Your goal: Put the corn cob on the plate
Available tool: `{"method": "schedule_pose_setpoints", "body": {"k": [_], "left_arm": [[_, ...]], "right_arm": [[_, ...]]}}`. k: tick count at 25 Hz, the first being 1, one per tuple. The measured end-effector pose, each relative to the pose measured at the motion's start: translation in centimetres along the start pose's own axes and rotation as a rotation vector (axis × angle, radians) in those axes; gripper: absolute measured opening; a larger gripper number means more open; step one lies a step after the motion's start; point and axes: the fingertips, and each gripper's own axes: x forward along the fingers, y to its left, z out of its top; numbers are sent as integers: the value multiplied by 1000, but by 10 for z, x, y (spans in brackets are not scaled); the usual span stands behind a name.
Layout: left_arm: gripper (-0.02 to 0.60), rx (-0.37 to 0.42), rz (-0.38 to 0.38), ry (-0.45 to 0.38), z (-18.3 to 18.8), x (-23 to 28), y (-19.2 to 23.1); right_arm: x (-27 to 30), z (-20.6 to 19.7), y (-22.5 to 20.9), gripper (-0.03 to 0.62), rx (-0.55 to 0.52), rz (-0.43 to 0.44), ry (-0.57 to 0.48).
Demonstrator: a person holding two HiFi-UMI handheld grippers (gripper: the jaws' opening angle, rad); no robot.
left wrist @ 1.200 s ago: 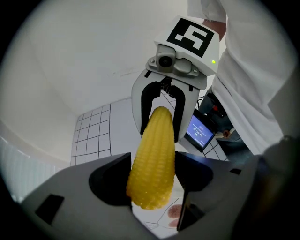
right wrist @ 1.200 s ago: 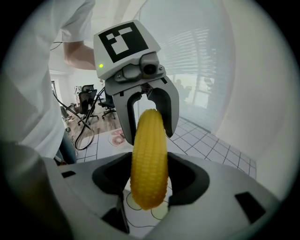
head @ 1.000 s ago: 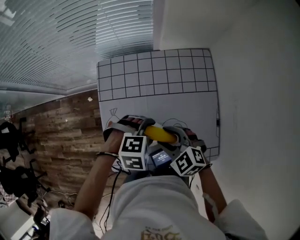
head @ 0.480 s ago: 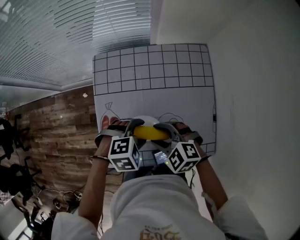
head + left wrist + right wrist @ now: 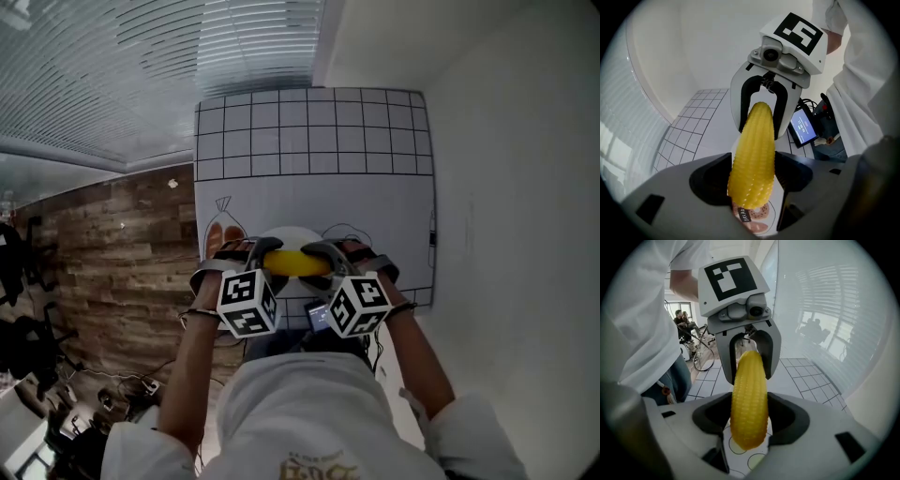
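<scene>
The yellow corn cob (image 5: 296, 263) hangs level between my two grippers, just above a white plate (image 5: 284, 238) on the table mat. My left gripper (image 5: 257, 257) is shut on the cob's left end and my right gripper (image 5: 329, 256) on its right end. In the left gripper view the corn cob (image 5: 753, 159) runs from my left gripper's jaws (image 5: 753, 190) to the right gripper (image 5: 760, 110) opposite. The right gripper view mirrors this: the corn cob (image 5: 749, 399) sits in my right gripper (image 5: 749, 425), with the left gripper (image 5: 748, 352) at its far end.
A white mat (image 5: 314, 178) with a black grid and printed food pictures covers the table. A small screen device (image 5: 319, 317) lies at the near edge by the person's body. Wood floor (image 5: 122, 253) is to the left, a white wall (image 5: 506, 187) to the right.
Both grippers have carried the cob a little left and away from the body, over the plate. The cob has gone from tilted to level.
</scene>
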Motion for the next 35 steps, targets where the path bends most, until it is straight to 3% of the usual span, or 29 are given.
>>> {"method": "schedule_pose_setpoints", "body": {"k": [14, 35], "left_arm": [[279, -86, -45, 42, -34, 42, -7], [275, -73, -17, 100, -47, 66, -4]], "right_arm": [[44, -24, 9, 238, -39, 77, 79], [68, -48, 9, 238, -42, 89, 154]]}}
